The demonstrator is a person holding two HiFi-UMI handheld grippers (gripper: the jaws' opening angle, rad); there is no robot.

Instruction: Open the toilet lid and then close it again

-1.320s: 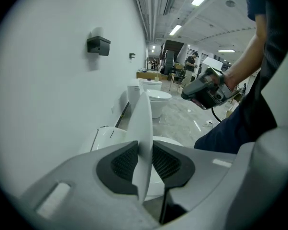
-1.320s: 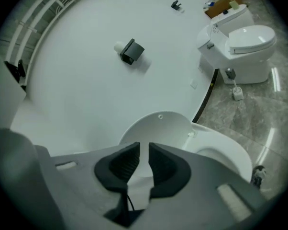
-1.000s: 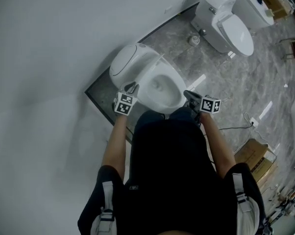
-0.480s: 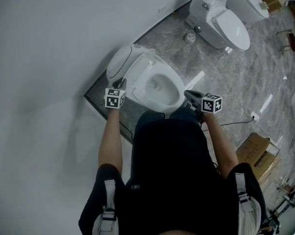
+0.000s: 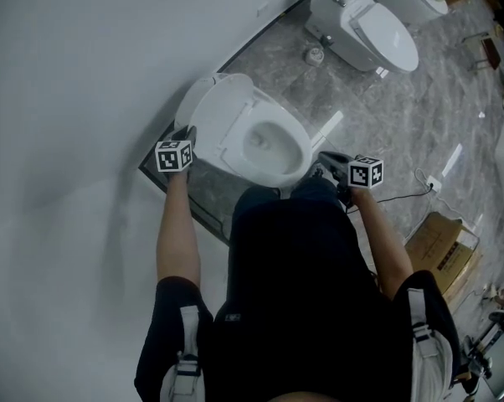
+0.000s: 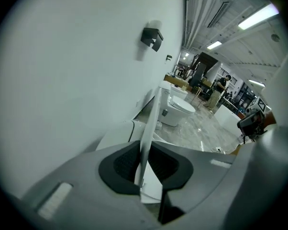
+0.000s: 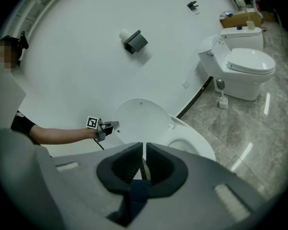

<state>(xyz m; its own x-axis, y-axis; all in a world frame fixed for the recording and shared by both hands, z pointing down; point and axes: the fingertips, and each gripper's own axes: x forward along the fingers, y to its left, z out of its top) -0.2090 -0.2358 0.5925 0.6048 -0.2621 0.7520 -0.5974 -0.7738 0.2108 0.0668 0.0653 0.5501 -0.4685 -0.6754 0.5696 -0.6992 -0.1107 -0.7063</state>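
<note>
Lid up! The toilet lid [image 5: 208, 103] stood raised off the seat [image 5: 295, 154], leaning back toward the white wall [image 5: 68, 99], with the bowl [image 5: 263, 141] open below it. The left gripper [image 5: 187, 134] was out at the lid's left edge. In the left gripper view, that thin white edge [image 6: 151, 123] ran straight up between the dark pads. The jaws had just been closing, and now they pinched the rim of the lid. From across the bowl, the right gripper view showed the same contact, the left gripper [image 7: 108, 127] meeting the lid [image 7: 141, 119] at its side.

The right gripper [image 5: 321, 161] hung near the front right of the toilet, apart from the seat. Its jaws [image 7: 144, 164] were pressed almost together with only a sliver of a gap and nothing in it.

A second toilet [image 5: 365, 23], lid down, stood further along the wall on the grey marbled floor [image 5: 419, 115]. A dark paper holder [image 7: 134, 41] was mounted on the wall above the raised lid. A cardboard box [image 5: 440, 245] lay at the person's right.
</note>
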